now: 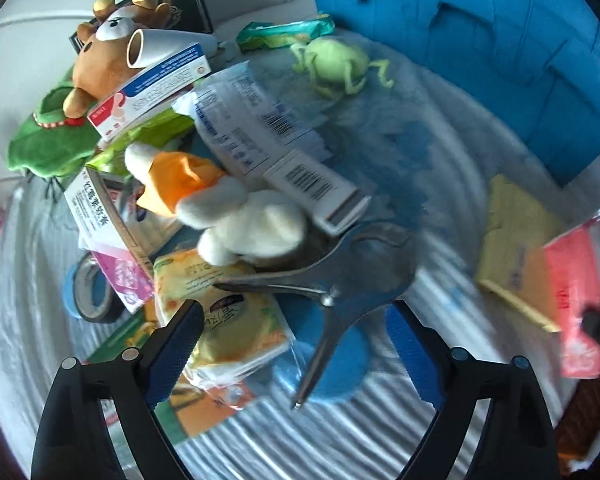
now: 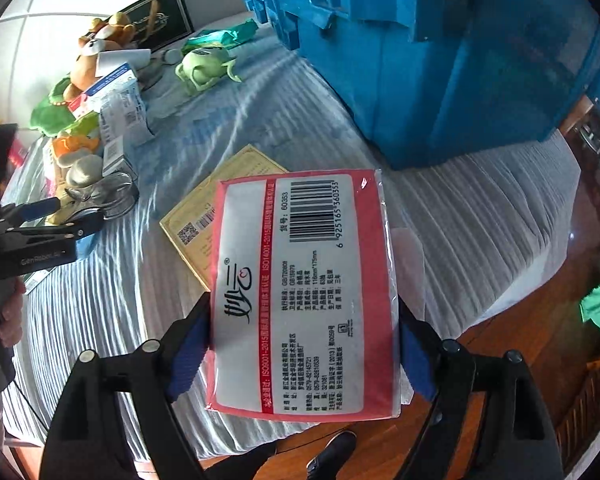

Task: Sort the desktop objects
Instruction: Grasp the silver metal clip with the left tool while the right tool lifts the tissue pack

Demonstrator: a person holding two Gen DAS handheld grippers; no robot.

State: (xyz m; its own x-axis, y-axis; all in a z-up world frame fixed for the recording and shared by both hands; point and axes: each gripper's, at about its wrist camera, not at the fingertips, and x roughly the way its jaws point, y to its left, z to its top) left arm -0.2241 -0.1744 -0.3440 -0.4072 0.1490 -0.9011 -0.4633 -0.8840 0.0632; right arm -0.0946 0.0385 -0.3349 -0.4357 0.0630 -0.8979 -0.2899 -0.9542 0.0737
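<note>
right tongs (image 2: 304, 344) clamp one red pack (image 2: 304, 296) | left tongs (image 1: 296, 344) apart | plush toys: three

**Colours and patterns on the sorting table**

A red tissue pack (image 2: 304, 296) is showing a white label with black barcode. Behind it, a pale yellow card (image 2: 204, 216) is lying on a white-and-grey striped cloth (image 2: 480, 216). Beyond the pack, a bright blue crate (image 2: 440, 60) is standing. Left of the pack, a brown bear (image 2: 96, 56) and a lime-green plush (image 2: 200, 66) are resting.
</note>
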